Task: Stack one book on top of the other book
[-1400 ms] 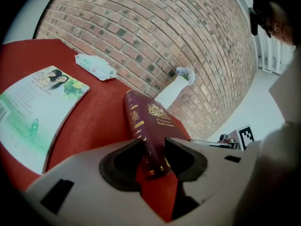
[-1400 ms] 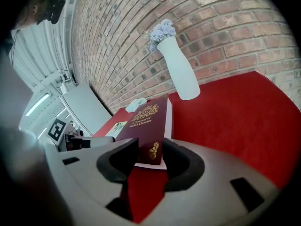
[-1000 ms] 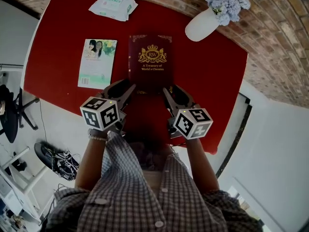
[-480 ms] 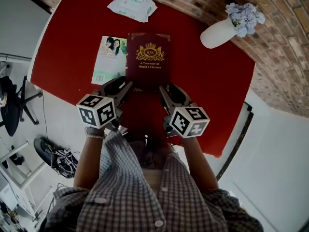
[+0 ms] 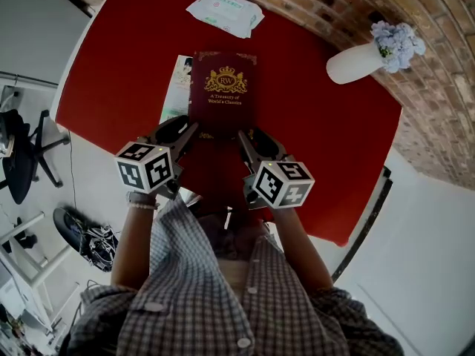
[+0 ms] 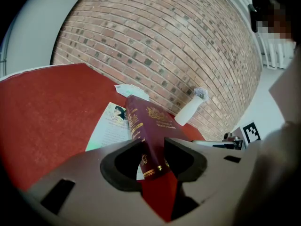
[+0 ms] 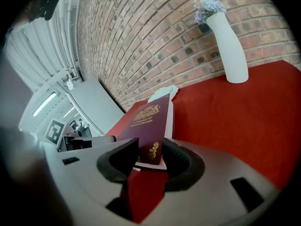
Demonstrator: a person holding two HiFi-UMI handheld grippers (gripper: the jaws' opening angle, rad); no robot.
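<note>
Maroon book (image 5: 223, 91) is clamped by the left hand-held gripper (image 5: 187, 130) and right hand-held gripper (image 5: 246, 137).

Brick wall (image 5: 438, 110), red table (image 5: 119, 73)

smooth maroon book (image 5: 223, 87), matt red tablecloth (image 5: 119, 65)

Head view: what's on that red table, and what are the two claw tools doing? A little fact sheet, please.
table: red top
red book: gold crest, lying partly over the green book
green book: flat, only its left strip shows
left gripper: shut on the red book's near left corner, jaws just tightened
right gripper: shut on its near right corner
also there: white vase, wipes pack at the far edge
</note>
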